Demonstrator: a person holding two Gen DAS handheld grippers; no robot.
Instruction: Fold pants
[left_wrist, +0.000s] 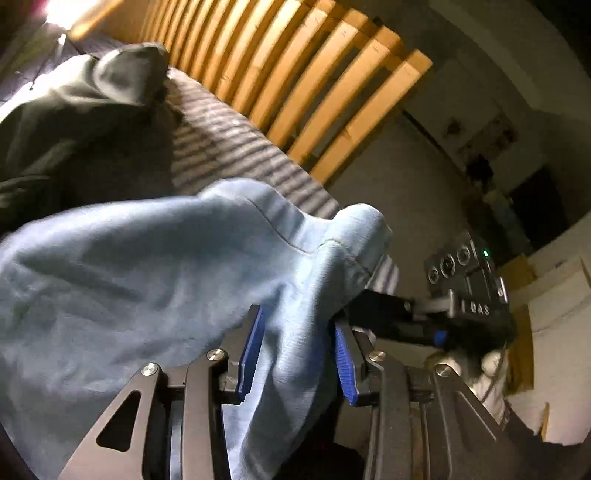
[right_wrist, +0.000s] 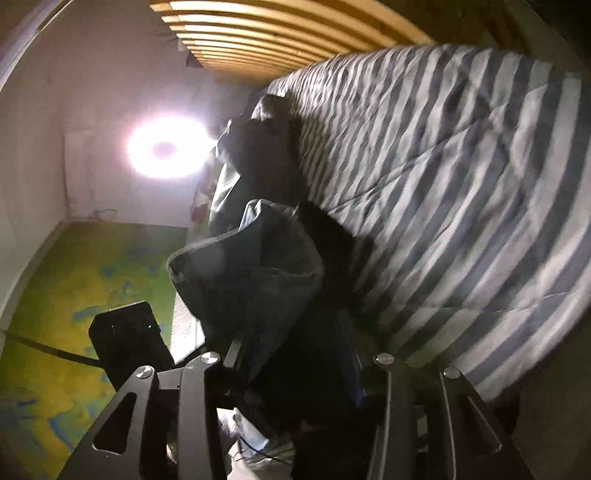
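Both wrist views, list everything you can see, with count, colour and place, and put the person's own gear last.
Light blue cotton pants: one, pale blue, bunched between both grippers above the bed.
Dark grey-green garment: one, crumpled on the bed beyond the pants.
Grey and white striped quilt: one, spread over the bed.
Wooden bed slats: one set, light wood, bare past the quilt's edge.
Green and yellow rug: one, on the floor beside the bed.
Round lamp: one, glaring white, against the wall.
Left gripper: black, blue pads, closed on the pants.
Right gripper: black, at the pants' edge; grip unclear.
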